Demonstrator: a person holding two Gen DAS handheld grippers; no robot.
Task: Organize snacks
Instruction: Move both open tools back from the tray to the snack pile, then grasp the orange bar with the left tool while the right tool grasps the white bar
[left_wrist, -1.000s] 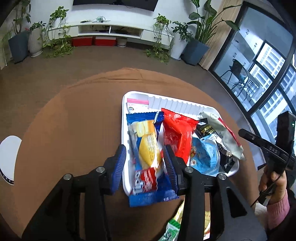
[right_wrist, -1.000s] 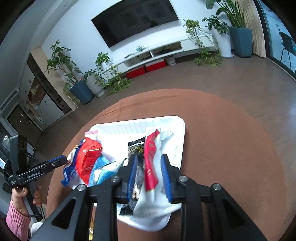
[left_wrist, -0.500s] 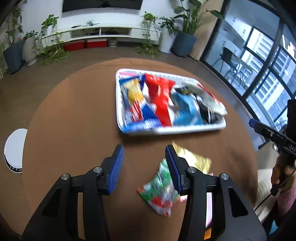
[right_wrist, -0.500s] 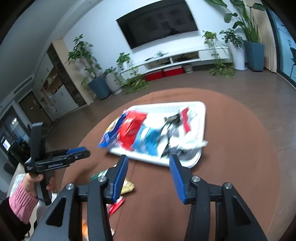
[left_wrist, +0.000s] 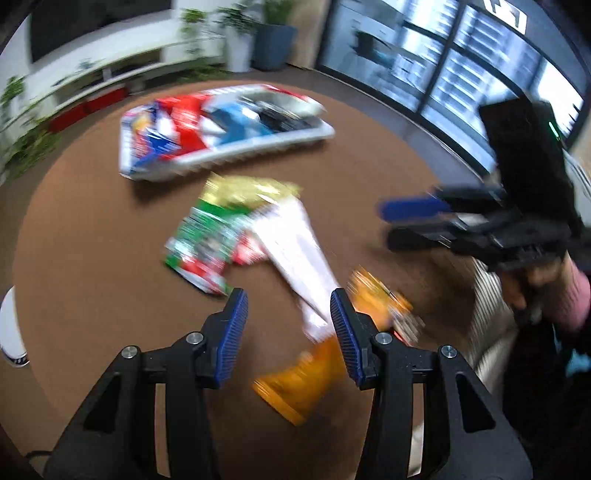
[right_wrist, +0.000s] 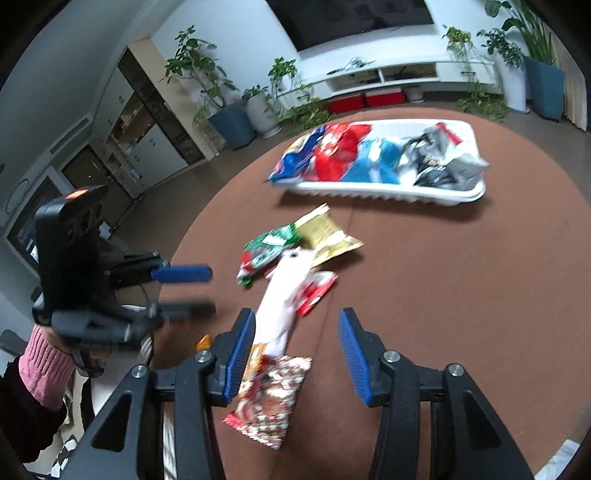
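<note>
The left gripper (left_wrist: 288, 325) sits at the bottom centre of its own view, jaws apart with nothing between the blue pads; they have just been opening a little. Beneath it an orange packet (left_wrist: 306, 380) lies on the brown round table (left_wrist: 92, 258), blurred. Just above, a long white packet (left_wrist: 295, 251) slants across the middle of the frame, its upper end overlapping a green-and-red packet (left_wrist: 201, 247) to the left and a gold packet (left_wrist: 247, 190) above.

The right gripper (right_wrist: 297, 347) fills the bottom of its view, jaws likewise spread and empty, having just opened wider. Below its left pad lies a red patterned packet (right_wrist: 269, 402); the white packet runs up from there to the frame's centre, with a small red packet (right_wrist: 317, 291) just right of it.

The white tray (right_wrist: 388, 194) stands in the upper right of this view, well apart from the loose pile, filled with blue, red, black and silver snack bags (right_wrist: 369, 158). A pink sleeve (right_wrist: 42, 360) shows at the left edge.
</note>
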